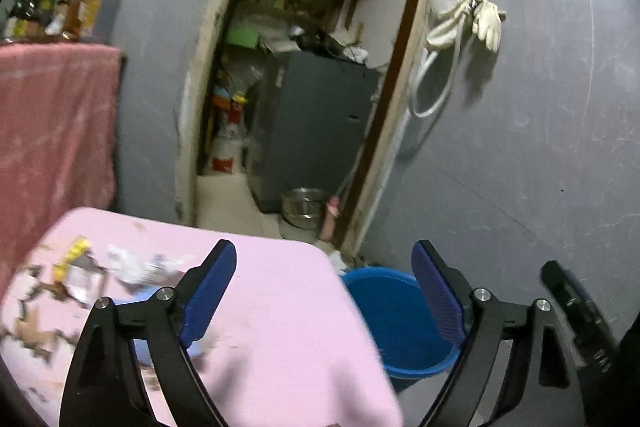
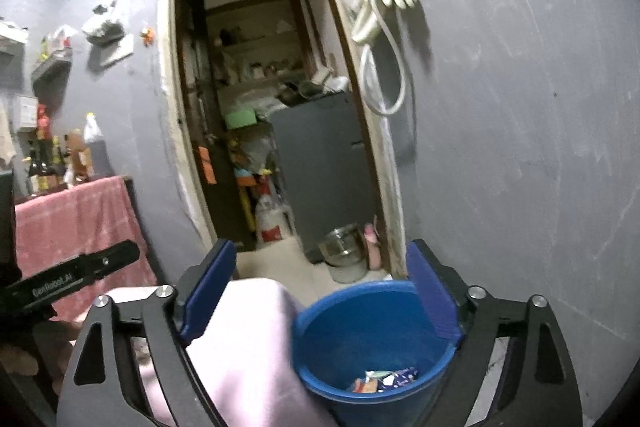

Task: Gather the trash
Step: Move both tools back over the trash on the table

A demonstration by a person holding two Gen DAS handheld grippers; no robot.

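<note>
A few wrappers (image 2: 384, 379) already lie in the blue bucket (image 2: 320, 323), right of the pink-covered table (image 1: 280, 307). Scraps of trash (image 1: 80, 279) remain at its far left. The left gripper (image 1: 324, 291) and right gripper (image 2: 320, 291) are both spread apart, empty.

Bucket (image 2: 372, 343): bright blue, inside and out
Counter (image 1: 280, 307): pale pink cloth, plain
Fingers (image 1: 210, 291): blue ribbed pads on black arms
Wrappers (image 1: 76, 259): yellow, white, brown scraps
Wall (image 1: 540, 147): grey, scuffed
Gloves (image 1: 486, 21): cream
Towel (image 1: 52, 115): dusty red
</note>
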